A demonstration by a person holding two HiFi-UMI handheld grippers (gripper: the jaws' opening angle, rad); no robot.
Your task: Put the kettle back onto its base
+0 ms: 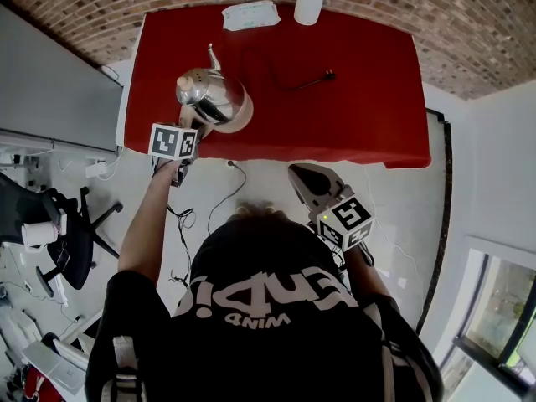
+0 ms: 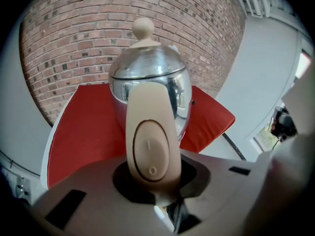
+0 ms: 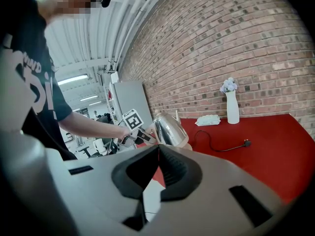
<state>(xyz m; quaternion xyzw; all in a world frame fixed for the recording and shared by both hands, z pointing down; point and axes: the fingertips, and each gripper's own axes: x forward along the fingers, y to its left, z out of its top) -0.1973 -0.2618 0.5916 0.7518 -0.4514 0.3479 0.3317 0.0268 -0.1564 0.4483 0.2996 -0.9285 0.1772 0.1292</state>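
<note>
A shiny steel kettle (image 1: 205,93) with a beige knob and beige handle (image 2: 150,132) hangs tilted at the front left of the red table (image 1: 360,99). My left gripper (image 1: 194,128) is shut on that handle, which fills the space between the jaws in the left gripper view (image 2: 152,176). The round beige base (image 1: 244,117) peeks out under the kettle's right side; whether the two touch I cannot tell. The right gripper view shows the kettle (image 3: 170,129) over the base (image 3: 186,142). My right gripper (image 1: 306,174) stays off the table's front edge, shut, with nothing in it (image 3: 157,149).
A black power cord with a plug (image 1: 306,80) lies mid-table behind the kettle. A white vase (image 1: 308,2) and a white packet (image 1: 249,15) stand at the back by the brick wall. An office chair (image 1: 59,233) is on the floor to the left.
</note>
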